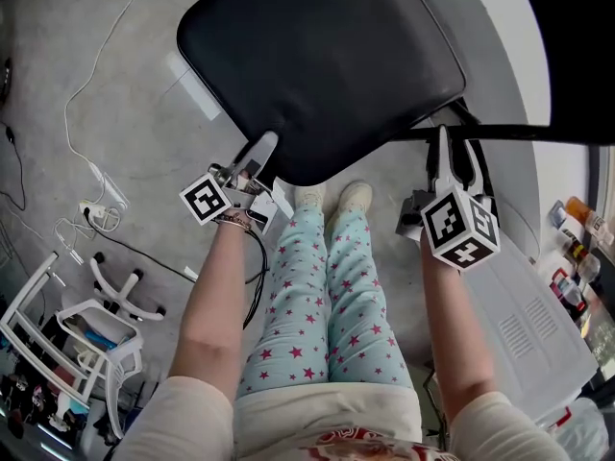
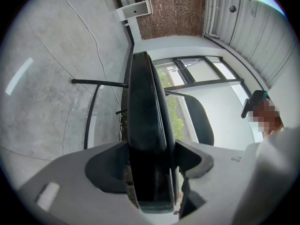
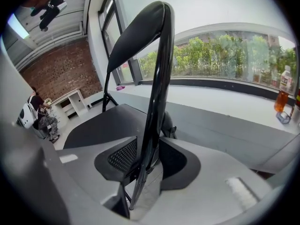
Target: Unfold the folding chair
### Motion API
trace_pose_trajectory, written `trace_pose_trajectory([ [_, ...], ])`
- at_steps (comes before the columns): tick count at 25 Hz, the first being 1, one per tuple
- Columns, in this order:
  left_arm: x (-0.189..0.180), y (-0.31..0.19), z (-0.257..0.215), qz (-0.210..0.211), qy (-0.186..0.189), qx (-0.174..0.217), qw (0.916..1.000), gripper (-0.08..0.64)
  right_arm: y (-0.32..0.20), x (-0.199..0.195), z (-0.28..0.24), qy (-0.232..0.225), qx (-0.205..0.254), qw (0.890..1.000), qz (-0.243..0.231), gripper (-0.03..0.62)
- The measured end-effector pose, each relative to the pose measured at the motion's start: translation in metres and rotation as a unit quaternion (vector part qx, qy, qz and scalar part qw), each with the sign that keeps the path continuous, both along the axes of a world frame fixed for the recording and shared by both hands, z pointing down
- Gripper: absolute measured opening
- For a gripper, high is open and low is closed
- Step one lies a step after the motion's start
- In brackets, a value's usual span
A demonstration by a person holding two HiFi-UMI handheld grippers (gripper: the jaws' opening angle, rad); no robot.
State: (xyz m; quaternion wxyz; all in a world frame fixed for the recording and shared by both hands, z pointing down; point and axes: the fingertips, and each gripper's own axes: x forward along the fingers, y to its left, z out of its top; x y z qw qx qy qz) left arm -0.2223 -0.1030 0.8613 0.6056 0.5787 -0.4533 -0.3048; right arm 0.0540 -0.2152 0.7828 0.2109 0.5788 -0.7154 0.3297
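We wear pale blue trousers (image 1: 332, 305) dotted with pink stars, a cream short-sleeved top (image 1: 332, 413) and pale shoes (image 1: 354, 198). Left gripper (image 1: 261, 147) and right gripper (image 1: 444, 147): grey, each with a white cube of black square markers behind the fingers. A black cable (image 1: 261, 267) trails back from the left cube.

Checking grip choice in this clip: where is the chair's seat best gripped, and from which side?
Probably the seat by its near edge, approached level from in front: the pad lies flat and is slim enough there for jaws to straddle, as the left gripper does.
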Motion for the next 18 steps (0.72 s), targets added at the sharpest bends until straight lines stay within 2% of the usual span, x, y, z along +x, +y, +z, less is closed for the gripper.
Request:
trace_pose_trajectory([
  [2, -0.013, 0.017, 0.000, -0.014, -0.040, -0.023, 0.9989, 0.311, 0.004, -0.001, -0.001, 0.007, -0.005, 1.000, -0.005, 0.228],
  [3, -0.020, 0.024, -0.002, -0.015, -0.079, -0.029, 0.9963, 0.310, 0.007, 0.000, -0.002, 0.009, -0.008, 1.000, -0.004, 0.267],
  [5, -0.033, 0.036, -0.015, -0.017, -0.160, -0.032, 0.9864, 0.307, 0.016, 0.004, -0.004, 0.013, -0.019, 1.000, 0.003, 0.264],
  [7, -0.039, 0.046, -0.032, -0.025, -0.201, -0.041, 0.9783, 0.284, 0.026, 0.006, -0.011, 0.016, -0.028, 0.999, 0.006, 0.256],
  [9, -0.037, 0.045, -0.060, -0.027, -0.221, -0.035, 0.9743, 0.278, 0.031, 0.001, -0.026, 0.012, -0.026, 1.000, 0.003, 0.249],
  [11, -0.026, 0.034, -0.100, -0.020, -0.239, -0.011, 0.9707, 0.271, 0.035, -0.010, -0.048, 0.003, -0.017, 1.000, -0.015, 0.235],
  [16, 0.016, -0.009, -0.218, -0.003, -0.254, 0.067, 0.9649, 0.250, 0.037, -0.060, -0.131, -0.008, 0.036, 0.995, -0.098, 0.209],
  [18, 0.035, -0.022, -0.256, 0.020, -0.280, 0.086, 0.9559, 0.213, 0.034, -0.079, -0.172, -0.021, 0.065, 0.990, -0.120, 0.192],
])
